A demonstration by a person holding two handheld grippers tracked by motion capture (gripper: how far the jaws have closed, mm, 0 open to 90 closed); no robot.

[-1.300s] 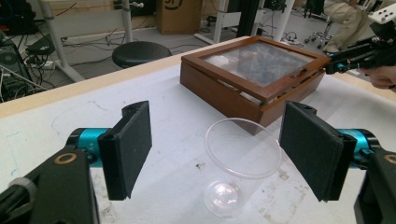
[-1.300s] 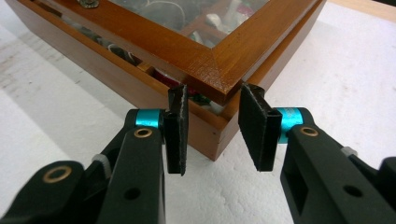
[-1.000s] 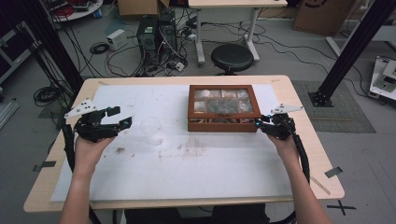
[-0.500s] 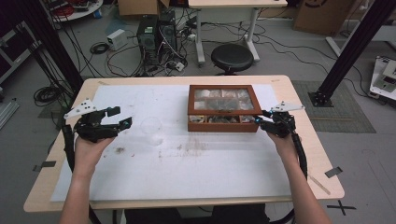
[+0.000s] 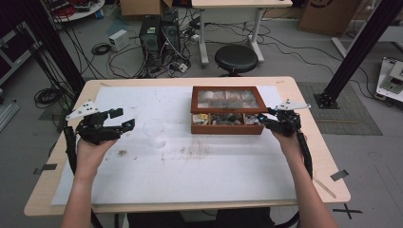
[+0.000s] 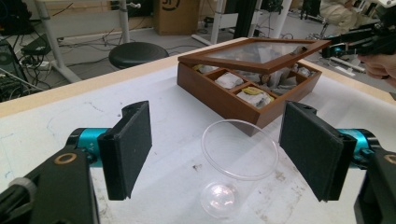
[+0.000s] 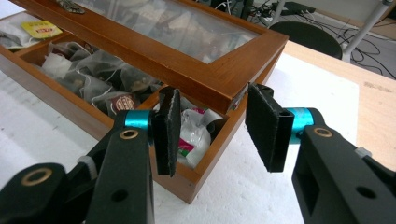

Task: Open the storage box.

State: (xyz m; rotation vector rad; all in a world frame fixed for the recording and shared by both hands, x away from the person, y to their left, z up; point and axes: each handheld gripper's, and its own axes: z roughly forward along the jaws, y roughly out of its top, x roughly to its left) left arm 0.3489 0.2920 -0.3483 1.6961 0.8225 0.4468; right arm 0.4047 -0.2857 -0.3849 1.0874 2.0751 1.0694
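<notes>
A wooden tea box [image 5: 227, 124] stands at the table's far right, its glass lid [image 6: 261, 51] tilted up at the front over compartments of tea bags [image 7: 88, 74]. My right gripper [image 5: 264, 116] is at the box's front right corner. Its jaws stand open with the lid's corner [image 7: 236, 95] between them [image 7: 212, 126], and I cannot tell whether a pad touches the lid. A clear plastic cup [image 5: 154, 133] stands upright on the white sheet. My left gripper [image 5: 124, 118] is open just left of it, jaws wide apart before the cup [image 6: 233, 158].
A white sheet [image 5: 214, 171] covers most of the wooden table [image 5: 311, 156], with brown crumbs [image 5: 192, 151] in front of the box. A black stool [image 5: 236, 58], computer towers [image 5: 159, 33] and cables are on the floor beyond the far edge.
The box lid has lifted at the front, uncovering the front row of compartments. My right gripper has shifted slightly to the lid's corner. The left gripper has stayed in place.
</notes>
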